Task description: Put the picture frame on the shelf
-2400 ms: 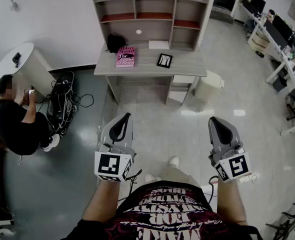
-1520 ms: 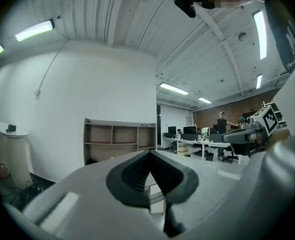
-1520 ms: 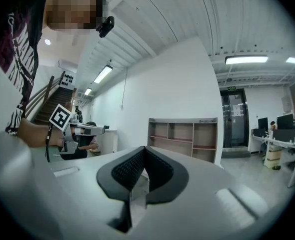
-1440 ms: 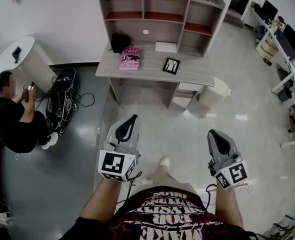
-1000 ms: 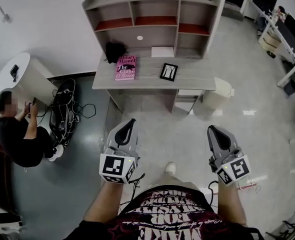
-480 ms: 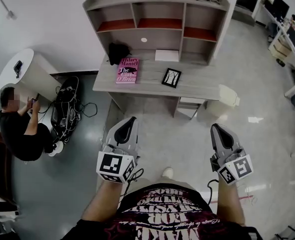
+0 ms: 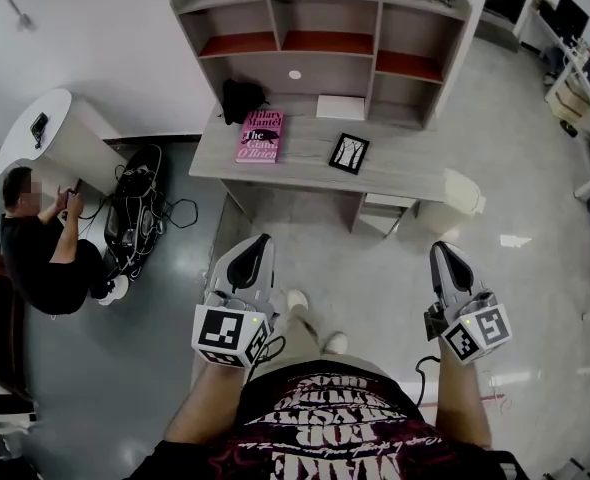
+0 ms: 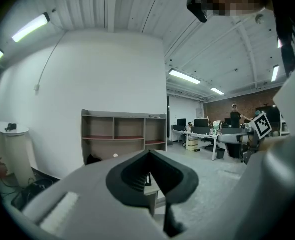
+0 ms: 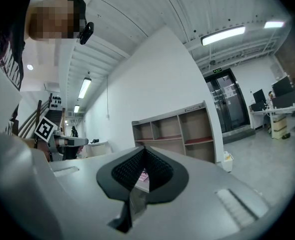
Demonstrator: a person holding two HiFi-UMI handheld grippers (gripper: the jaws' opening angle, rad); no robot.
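Note:
The black picture frame lies on the grey desk, right of centre, below the open-fronted shelf unit. Both grippers hang well short of the desk, over the floor, in front of the person's body. My left gripper is shut with nothing in it, its jaws pressed together. My right gripper is shut and empty as well. In the left gripper view the shelf unit stands ahead beyond the gripper. The right gripper view shows the shelf unit past the gripper.
A pink book, a black bag and a white flat item lie on the desk. A waste bin stands at its right. A seated person, a round white table and cables are at left.
The view has come closer to the desk and shelf as the person walks forward; a shoe now steps out ahead. Both grippers stay shut and at the same height.

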